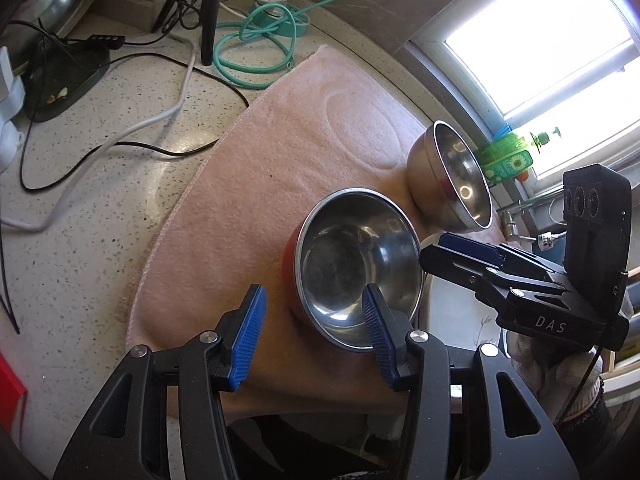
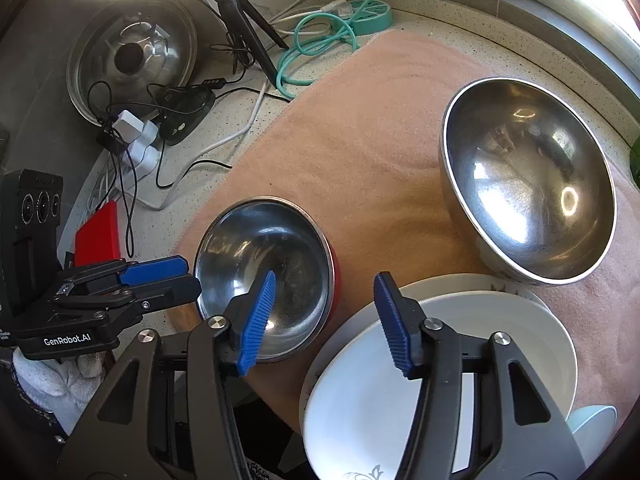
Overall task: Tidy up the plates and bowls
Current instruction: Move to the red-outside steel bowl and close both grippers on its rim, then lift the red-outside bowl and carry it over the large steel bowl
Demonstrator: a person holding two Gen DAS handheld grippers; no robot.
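The left gripper (image 1: 314, 336), ribbed blue pads partly apart, straddles the near rim of the red-sided steel bowl (image 1: 356, 264), gripping nothing. The right gripper (image 2: 326, 320), also half open and empty, hovers between that bowl and the stacked white plates (image 2: 360, 392). All sit upright on a fuzzy pink towel (image 2: 360, 140) at the speckled counter's near edge; a larger round steel bowl (image 2: 528, 184) stands beyond.

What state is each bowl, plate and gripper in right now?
Red-sided bowl: upright, empty, on the towel.
Large steel bowl: empty, tipped on its side.
White plates: stacked beside the bowls.
Left gripper: open, straddling the red-sided bowl's rim.
Right gripper: open, straddling the same bowl's other rim.
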